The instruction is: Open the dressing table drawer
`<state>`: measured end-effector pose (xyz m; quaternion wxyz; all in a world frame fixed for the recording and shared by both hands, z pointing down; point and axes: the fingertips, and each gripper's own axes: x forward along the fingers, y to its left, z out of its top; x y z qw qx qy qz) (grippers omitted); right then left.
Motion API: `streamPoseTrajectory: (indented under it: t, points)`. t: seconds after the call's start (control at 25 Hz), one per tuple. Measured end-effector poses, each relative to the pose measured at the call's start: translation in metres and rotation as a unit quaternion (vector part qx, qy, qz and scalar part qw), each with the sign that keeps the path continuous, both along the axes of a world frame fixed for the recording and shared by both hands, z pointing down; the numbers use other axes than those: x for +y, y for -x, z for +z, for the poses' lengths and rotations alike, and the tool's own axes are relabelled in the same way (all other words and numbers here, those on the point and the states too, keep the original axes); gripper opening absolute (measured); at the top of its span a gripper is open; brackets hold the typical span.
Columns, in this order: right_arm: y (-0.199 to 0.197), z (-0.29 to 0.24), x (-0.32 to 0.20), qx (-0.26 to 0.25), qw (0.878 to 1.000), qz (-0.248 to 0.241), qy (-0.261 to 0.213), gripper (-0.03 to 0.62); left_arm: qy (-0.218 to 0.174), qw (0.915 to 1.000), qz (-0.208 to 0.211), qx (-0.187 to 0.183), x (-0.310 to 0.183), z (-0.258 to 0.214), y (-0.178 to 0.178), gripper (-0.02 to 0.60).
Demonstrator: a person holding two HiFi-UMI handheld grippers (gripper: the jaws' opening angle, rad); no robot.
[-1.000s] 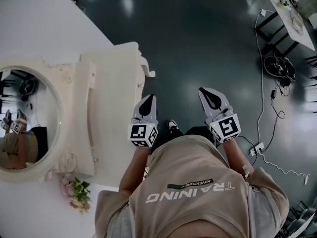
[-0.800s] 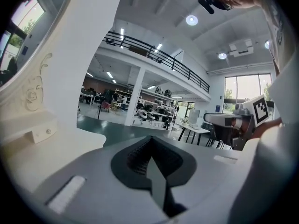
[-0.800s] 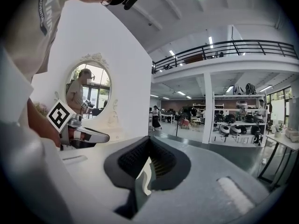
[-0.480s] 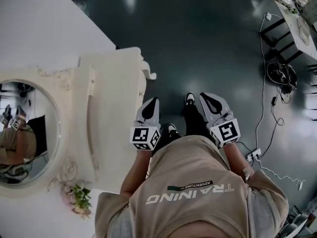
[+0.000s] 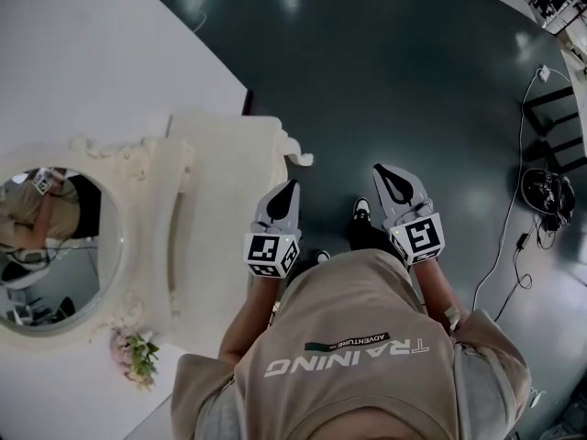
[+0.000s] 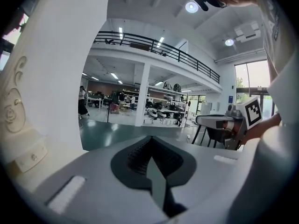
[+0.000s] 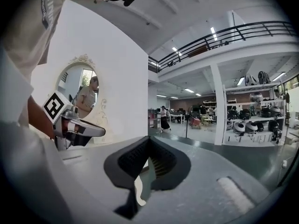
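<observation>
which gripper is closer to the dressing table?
The left gripper, at the edge of the dressing table; the right gripper is over dark floor.

Dressing table (image 5: 229,209): cream-white, seen from above in the head view, at picture left against a white wall (image 5: 92,53) and standing on dark floor (image 5: 385,81).
- Top: plain, narrow and bare, with a scrolled carved corner (image 5: 298,154) jutting over the floor.
- Mirror (image 5: 55,246): oval, upright at the back, in a carved cream frame.
- Side panel (image 6: 14,111): cream with raised scrollwork, at the left gripper view's left edge.
- Drawer: front hidden beneath the top; open or closed cannot be told.
</observation>
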<state>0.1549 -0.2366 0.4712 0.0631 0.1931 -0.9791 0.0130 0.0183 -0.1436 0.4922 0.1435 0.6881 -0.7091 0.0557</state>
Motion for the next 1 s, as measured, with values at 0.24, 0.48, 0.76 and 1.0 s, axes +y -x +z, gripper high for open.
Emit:
streamPoseTrajectory:
  t: [0.24,0.48,0.76,1.0]
  points:
    - [0.032,0.002,-0.052,0.0,0.998,-0.069,0.004,0.002,0.0,0.9984,-0.057,0.003,-0.043,-0.01,0.017,0.018]
    - [0.058,0.007,-0.083,0.017,0.991,-0.136,-0.001,0.002,0.009,0.9907,-0.135,0.009,-0.057,-0.005,0.035,0.018]
    - [0.12,0.008,-0.073,0.008,0.969,-0.248,-0.008,0.002,0.02,0.9703,-0.241,0.015,-0.024,-0.002,0.065,0.018]
    - [0.168,-0.005,-0.041,0.0,0.95,-0.31,-0.019,0.002,0.008,0.9557,-0.294,0.019,0.003,-0.003,0.099,0.018]
